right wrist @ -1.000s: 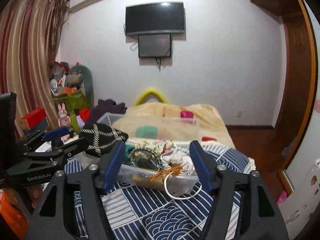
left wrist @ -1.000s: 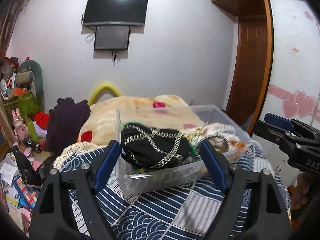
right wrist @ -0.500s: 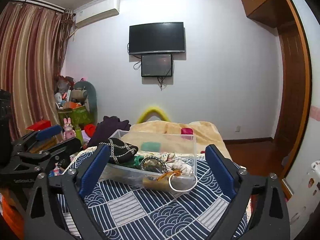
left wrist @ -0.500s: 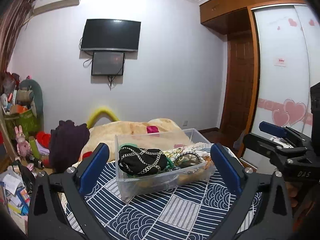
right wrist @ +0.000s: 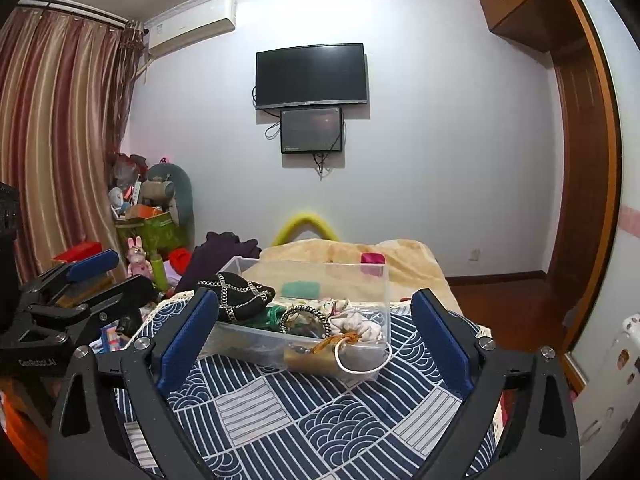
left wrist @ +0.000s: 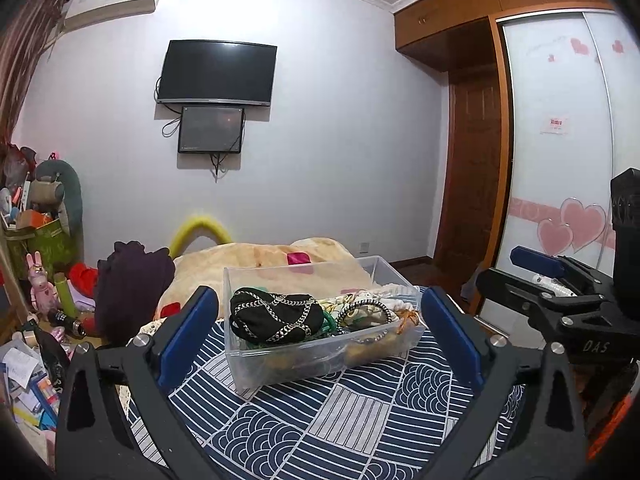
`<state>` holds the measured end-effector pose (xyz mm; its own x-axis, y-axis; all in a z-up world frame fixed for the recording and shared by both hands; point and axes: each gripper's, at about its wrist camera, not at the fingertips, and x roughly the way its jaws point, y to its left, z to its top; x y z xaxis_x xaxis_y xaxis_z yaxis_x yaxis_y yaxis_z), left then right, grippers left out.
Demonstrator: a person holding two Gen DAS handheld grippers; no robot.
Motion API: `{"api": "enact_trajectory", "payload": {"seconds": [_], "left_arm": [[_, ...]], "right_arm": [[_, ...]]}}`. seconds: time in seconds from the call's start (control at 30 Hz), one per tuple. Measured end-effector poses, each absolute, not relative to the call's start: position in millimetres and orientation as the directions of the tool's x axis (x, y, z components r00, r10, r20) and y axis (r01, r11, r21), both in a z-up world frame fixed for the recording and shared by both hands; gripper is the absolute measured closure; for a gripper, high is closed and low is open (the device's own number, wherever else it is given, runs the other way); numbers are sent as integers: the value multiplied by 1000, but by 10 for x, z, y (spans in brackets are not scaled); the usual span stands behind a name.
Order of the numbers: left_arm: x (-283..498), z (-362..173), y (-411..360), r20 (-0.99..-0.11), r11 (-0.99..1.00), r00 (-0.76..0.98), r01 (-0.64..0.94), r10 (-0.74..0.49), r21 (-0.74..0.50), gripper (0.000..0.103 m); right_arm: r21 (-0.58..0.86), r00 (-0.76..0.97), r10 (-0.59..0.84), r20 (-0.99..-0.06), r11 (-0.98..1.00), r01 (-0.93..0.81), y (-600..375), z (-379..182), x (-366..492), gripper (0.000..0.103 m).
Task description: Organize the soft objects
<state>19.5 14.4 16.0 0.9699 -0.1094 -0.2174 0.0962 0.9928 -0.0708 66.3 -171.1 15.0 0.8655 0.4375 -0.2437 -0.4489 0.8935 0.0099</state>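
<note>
A clear plastic bin [left wrist: 280, 364] [right wrist: 372, 280] stands on the blue patterned bed cover [left wrist: 340, 416] [right wrist: 304, 412]. It holds soft items: a black pouch with a chain pattern [left wrist: 276, 314] [right wrist: 240, 296], green cord, a braided ring [right wrist: 302, 316], a white cloth bundle [right wrist: 354, 326] and a white loop [right wrist: 360, 360] hanging over its wall. My left gripper [left wrist: 320, 328] is open and empty, well short of the bin. My right gripper [right wrist: 312, 332] is open and empty, also back from the bin.
A beige blanket [left wrist: 260, 256] lies behind the bin, with a dark purple cloth pile [left wrist: 132, 284] at its left. Toys, boxes and clutter [left wrist: 36, 280] fill the left floor. A wardrobe [left wrist: 560, 160] and door stand at the right; a TV [left wrist: 218, 72] hangs on the far wall.
Both grippers have opened wider and pulled back and up from the bin, so the bin looks smaller and more of the room shows.
</note>
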Motion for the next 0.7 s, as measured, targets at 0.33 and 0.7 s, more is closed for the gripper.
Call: {"api": "enact_trajectory", "payload": {"seconds": [0.33, 0.7], "left_arm": [[183, 147, 138, -220, 992, 969, 102, -115, -70, 0], [150, 158, 87, -219, 992, 968, 108, -118, -59, 0]], "right_arm": [[7, 866, 441, -235, 892, -452, -1694, 164, 616, 6], [8, 864, 445, -235, 890, -456, -1695, 170, 609, 6]]}}
